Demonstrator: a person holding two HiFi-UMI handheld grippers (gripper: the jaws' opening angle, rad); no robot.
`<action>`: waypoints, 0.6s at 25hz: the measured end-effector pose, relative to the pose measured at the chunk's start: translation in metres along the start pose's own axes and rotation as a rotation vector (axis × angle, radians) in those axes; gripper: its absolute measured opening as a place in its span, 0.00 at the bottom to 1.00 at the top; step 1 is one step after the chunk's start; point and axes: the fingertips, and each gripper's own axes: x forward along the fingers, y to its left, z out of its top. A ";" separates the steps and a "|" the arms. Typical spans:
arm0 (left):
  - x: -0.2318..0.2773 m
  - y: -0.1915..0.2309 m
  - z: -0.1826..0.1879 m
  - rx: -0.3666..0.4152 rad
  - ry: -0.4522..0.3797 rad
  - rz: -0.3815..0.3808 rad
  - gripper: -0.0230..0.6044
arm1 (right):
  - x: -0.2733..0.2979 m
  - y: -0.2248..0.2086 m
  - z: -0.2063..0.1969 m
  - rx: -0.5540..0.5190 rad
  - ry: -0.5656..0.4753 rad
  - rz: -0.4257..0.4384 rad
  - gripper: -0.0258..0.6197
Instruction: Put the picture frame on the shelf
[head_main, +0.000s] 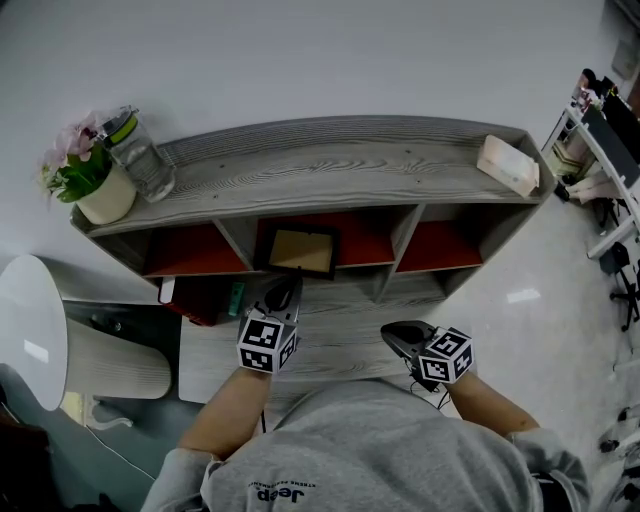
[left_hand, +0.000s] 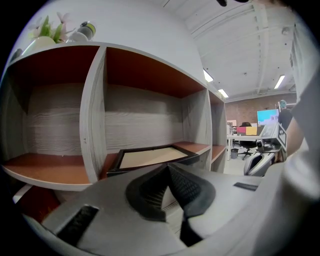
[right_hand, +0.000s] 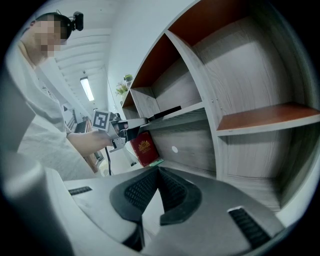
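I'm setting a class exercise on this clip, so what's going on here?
A person stands at a grey shelf with a gripper in each hand. The picture frame lies flat in the middle compartment. The left gripper, shut and empty, points at its front edge; I cannot tell whether they touch. The right gripper, also shut and empty, is held off to the side, away from the frame.

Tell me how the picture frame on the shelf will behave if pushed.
The picture frame looks stiff: straight dark edges and a flat panel, so it would likely slide as one piece. Lying flat on the shelf, it is unlikely to tip. If glazed, which I cannot tell, it may be fragile.
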 end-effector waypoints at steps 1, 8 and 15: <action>0.001 0.000 0.000 0.001 0.000 0.000 0.05 | 0.000 0.000 0.000 -0.001 0.000 0.001 0.07; 0.011 -0.001 0.003 0.010 0.007 -0.010 0.05 | 0.002 0.000 0.000 -0.004 0.004 0.004 0.07; 0.018 0.000 0.003 0.009 0.020 -0.019 0.05 | 0.001 -0.002 -0.001 0.001 0.005 0.002 0.07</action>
